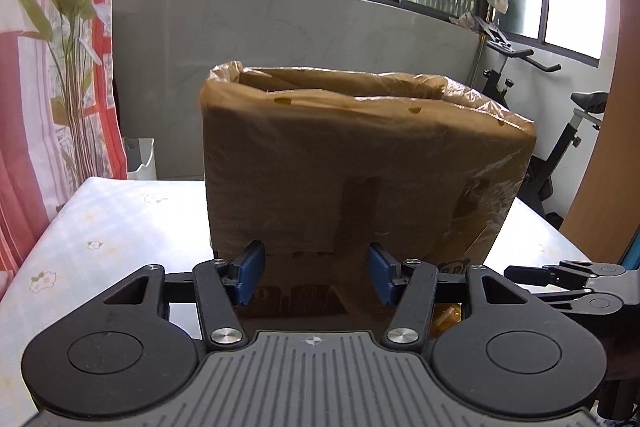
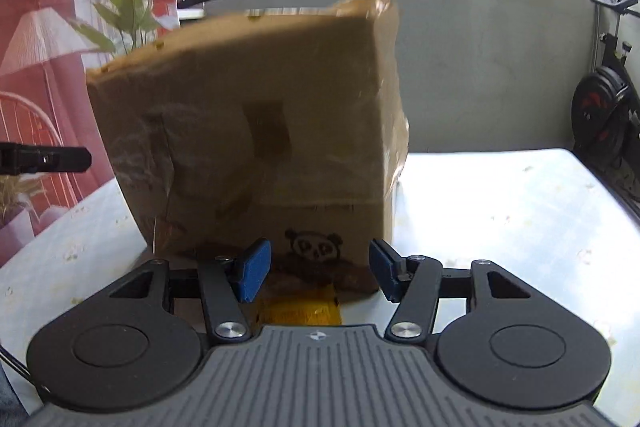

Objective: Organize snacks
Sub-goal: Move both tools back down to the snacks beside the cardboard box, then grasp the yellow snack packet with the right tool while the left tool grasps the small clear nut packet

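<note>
A tall cardboard box [image 1: 360,163] lined with a clear plastic bag stands on the table, open at the top. My left gripper [image 1: 316,269] sits close to its front face, blue pads [image 1: 250,273] apart, nothing pressed between them. Low between the fingers lies a dark brown printed packet [image 1: 296,301], partly hidden. In the right wrist view the same box [image 2: 256,131] shows a panda drawing [image 2: 314,247]. My right gripper [image 2: 320,269] is open in front of it, above a yellow snack packet [image 2: 298,309] that lies at the box's foot.
The table [image 1: 100,227] has a pale flowered cloth, with bare room left of the box and to its right [image 2: 500,219]. A red patterned curtain [image 1: 40,107] hangs at the left. An exercise bike [image 1: 560,155] stands at the right, by the window wall.
</note>
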### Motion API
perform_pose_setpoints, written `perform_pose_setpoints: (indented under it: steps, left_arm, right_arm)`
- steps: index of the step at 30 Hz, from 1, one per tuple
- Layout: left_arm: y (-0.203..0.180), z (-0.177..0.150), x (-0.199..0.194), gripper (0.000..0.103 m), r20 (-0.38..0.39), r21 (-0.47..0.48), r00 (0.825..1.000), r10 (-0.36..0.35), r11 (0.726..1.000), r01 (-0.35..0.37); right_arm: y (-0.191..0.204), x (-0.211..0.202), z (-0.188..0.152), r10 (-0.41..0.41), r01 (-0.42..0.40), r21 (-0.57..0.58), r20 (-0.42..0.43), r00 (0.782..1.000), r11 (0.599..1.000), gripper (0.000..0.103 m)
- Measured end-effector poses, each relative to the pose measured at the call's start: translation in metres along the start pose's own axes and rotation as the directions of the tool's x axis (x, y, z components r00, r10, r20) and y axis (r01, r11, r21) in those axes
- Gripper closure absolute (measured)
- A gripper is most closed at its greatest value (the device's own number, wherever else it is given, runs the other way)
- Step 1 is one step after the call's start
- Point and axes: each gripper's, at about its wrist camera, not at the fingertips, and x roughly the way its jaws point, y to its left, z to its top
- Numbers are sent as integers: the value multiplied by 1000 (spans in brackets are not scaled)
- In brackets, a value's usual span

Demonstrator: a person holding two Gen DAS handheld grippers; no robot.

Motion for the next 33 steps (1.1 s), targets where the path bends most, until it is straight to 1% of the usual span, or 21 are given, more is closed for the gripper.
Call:
perform_pose_setpoints:
  steps: [2,5,8,11,15,17,19,23,24,25,28,31,33]
  left_arm:
    - [3,-4,3,45,-21,-15,1000,1,1000,-1]
    - [7,-10,5,45,-40,-36,999,1,999,-2]
    - [11,-17,7,46,-59,-57,998,7,998,-11]
    - [15,-22,9,46,-78,-75,997,17,997,-23]
    - [17,-27,11,46,-97,-87,995,22,996,-30]
    - [19,-28,12,46,-102,-89,995,22,996,-31]
    - [20,-28,12,46,-104,-95,994,23,995,-33]
    - [19,-29,13,46,-111,-104,994,20,994,-32]
    - [19,-30,12,46,-111,-104,994,19,994,-30]
    - [19,-30,12,46,-111,-103,994,17,994,-28]
    - [19,-29,13,46,-110,-103,994,16,994,-27]
    - [21,-29,14,46,-115,-109,993,14,994,-27]
    - [21,-29,15,46,-117,-110,993,13,994,-26]
  right_arm:
    - [4,14,-2,-28,27,-26,-56,998,999,45]
    - [-2,28,-7,-37,34,-30,-87,995,999,45]
    - [-8,36,-7,-18,17,-14,-102,995,1000,45]
    - [-12,41,-10,-11,11,-6,-140,990,1000,45]
    - [-16,39,-18,53,-42,61,-183,982,997,45]
    - [-13,33,-20,73,-60,67,-203,977,996,44]
    - [-3,26,-23,122,-106,80,-231,965,991,43]
    - [13,15,-27,214,-204,66,-288,933,977,44]
    - [15,12,-26,222,-214,57,-286,932,975,44]
    - [17,9,-25,216,-214,39,-272,938,976,45]
    - [21,4,-20,151,-166,-48,-223,963,985,45]
    - [27,11,-17,142,-172,-136,-203,969,976,44]
    - [32,23,-15,132,-179,-242,-201,971,954,45]
